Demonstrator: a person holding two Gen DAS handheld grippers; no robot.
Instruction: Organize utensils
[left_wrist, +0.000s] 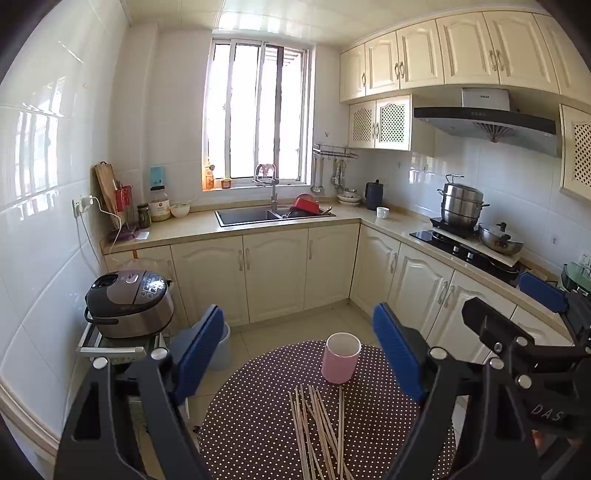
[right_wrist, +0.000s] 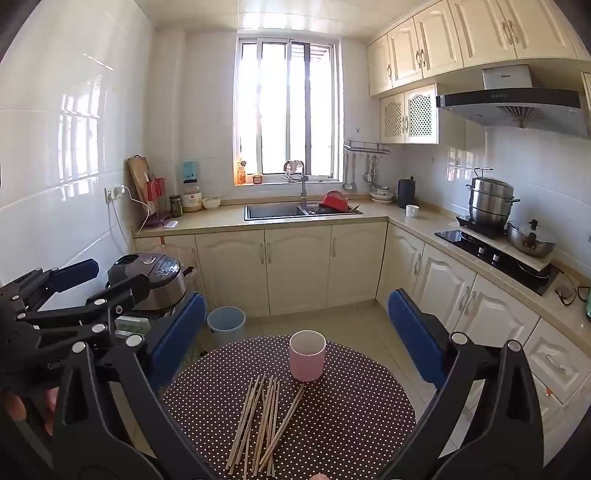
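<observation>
Zero chopsticks (right_wrist: 264, 421) in the pink cup (right_wrist: 307, 355) so far; all lie loose on the table (right_wrist: 351, 424) just in front of it. Both grippers' fingers (left_wrist: 201, 349) wide, holding nothing.

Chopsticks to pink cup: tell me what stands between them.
Nothing visible. The chopsticks lie loose on the dotted table just in front of the upright pink cup, with only bare cloth between.

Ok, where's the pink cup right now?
In both wrist views the pink cup stands upright at the far middle of the dotted table, just beyond the loose chopsticks.
</observation>
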